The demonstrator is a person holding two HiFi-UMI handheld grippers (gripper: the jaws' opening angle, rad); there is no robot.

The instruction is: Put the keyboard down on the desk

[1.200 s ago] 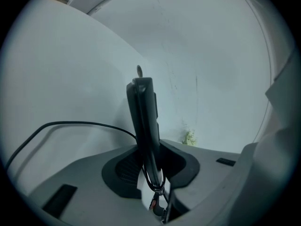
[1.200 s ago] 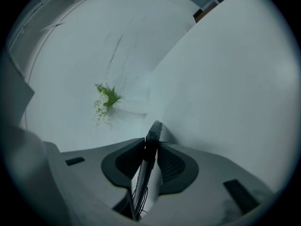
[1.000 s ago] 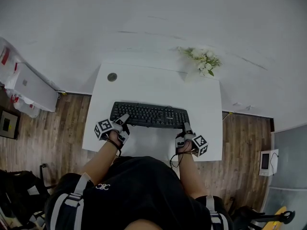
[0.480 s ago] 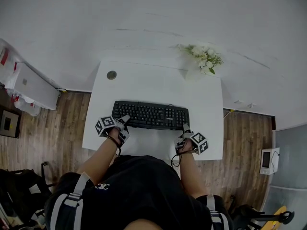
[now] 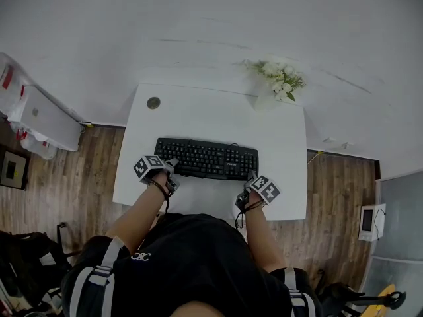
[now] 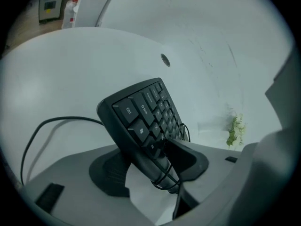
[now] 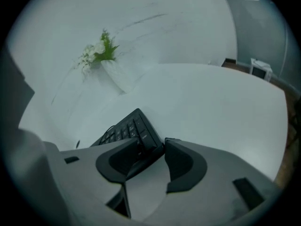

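Note:
The black keyboard (image 5: 206, 158) lies flat across the middle of the white desk (image 5: 277, 137). My left gripper (image 5: 170, 166) is at its front left corner and my right gripper (image 5: 249, 177) at its front right corner. In the left gripper view the keyboard's Ctrl corner (image 6: 136, 119) sits between the jaws of the left gripper (image 6: 150, 159), which have just been opening, with a gap on one side. In the right gripper view the keyboard's end (image 7: 129, 128) lies by one jaw of the right gripper (image 7: 157, 149). These jaws have also just been opening, and the other pad (image 7: 181, 161) is clear of it.
A vase of white flowers (image 5: 281, 81) stands at the desk's back right, and a round cable hole (image 5: 153, 103) is at the back left. The keyboard's black cable (image 6: 47, 126) loops over the desk. A white box (image 5: 39, 117) stands on the wooden floor to the left.
Both grippers' jaws have opened off the keyboard's corners. Both hands have sunk a little and tilted further down, and the right one has rolled. The keyboard rests on the desk.

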